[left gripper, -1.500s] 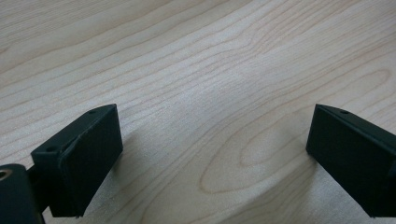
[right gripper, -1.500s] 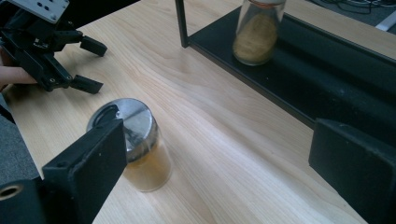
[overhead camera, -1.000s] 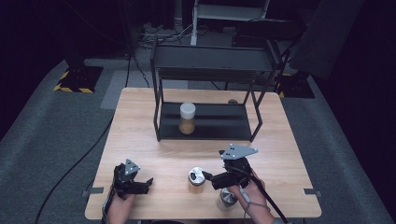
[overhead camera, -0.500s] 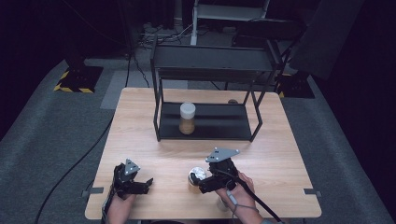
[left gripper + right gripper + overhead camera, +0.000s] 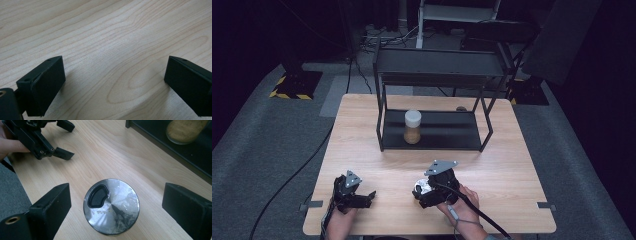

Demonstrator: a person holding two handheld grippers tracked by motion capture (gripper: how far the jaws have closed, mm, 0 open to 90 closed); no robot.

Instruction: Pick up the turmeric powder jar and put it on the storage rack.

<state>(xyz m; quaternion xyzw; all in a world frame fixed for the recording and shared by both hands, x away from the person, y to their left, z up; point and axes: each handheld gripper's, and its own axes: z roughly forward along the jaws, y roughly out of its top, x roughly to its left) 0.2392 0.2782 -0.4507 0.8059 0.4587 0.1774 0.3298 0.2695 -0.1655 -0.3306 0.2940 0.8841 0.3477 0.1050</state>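
Lower centre of high view, our right gripper (image 5: 424, 192), jaws wide, straddles steel shaker (image 5: 111, 206); off-centre squeeze could tip it. Left gripper (image 5: 362, 199) open, idle.

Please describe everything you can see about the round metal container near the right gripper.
The round metal container has a shiny, scratched silver lid with a dark kidney-shaped opening near one edge. It stands upright on the wooden table, between the open jaws of the right hand-held gripper, which do not touch it. Its contents cannot be seen.

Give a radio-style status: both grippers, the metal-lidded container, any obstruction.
Right gripper open, jaws either side of shaker. Left gripper open, idle on table. Nothing in the way.
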